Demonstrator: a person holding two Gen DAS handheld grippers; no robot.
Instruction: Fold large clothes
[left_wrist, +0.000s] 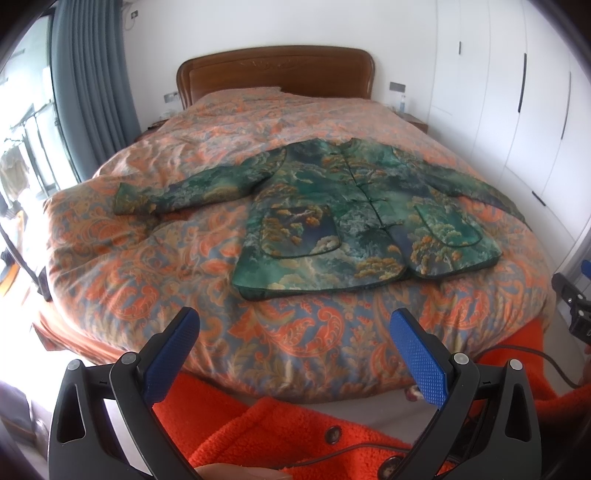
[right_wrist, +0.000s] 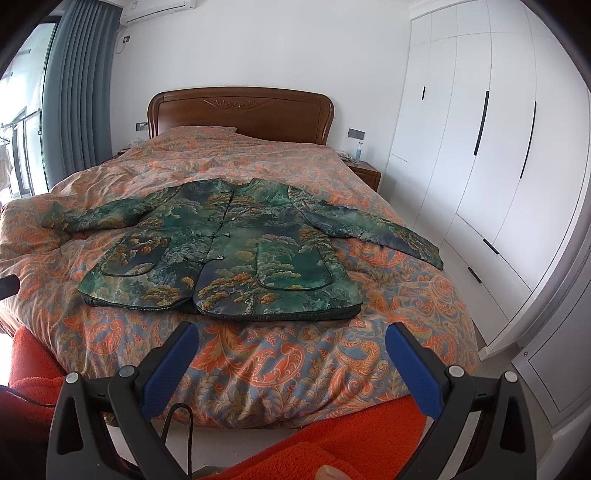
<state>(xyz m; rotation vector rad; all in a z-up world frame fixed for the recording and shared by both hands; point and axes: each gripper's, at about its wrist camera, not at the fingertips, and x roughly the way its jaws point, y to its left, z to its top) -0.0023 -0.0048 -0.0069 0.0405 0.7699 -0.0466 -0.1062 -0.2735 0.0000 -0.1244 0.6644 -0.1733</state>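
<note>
Two grippers: both held above the near edge of the bed, both with nothing between their blue pads
Left gripper (left_wrist: 295, 325): jaws spread wide apart, hovering short of the hem, not touching any cloth
Right gripper (right_wrist: 291, 338): jaws likewise wide apart, its tips just short of the hem's middle, clear of the fabric
Jacket (left_wrist: 354, 218): a green padded jacket with gold tree print lies flat and face up on the bed ahead of both tools, front closed by knot buttons, collar at the far end, hem nearest the tools
Sleeves: both spread outward; the one ahead-left of the left gripper (left_wrist: 177, 192) angles down toward the bed's side, the other runs out to the right edge of the bed (right_wrist: 376, 232)
Pockets: two patch pockets sit on the lower front, either side of the closure
Quilt (right_wrist: 258, 354): orange and blue paisley, rumpled, covering the bed under the jacket
Headboard (right_wrist: 240, 110): brown wood, far beyond the jacket
Wardrobe (right_wrist: 480, 147): white doors off to the right of the tools
Person: an orange fleece garment (left_wrist: 280, 435) fills the space below the tools
</note>
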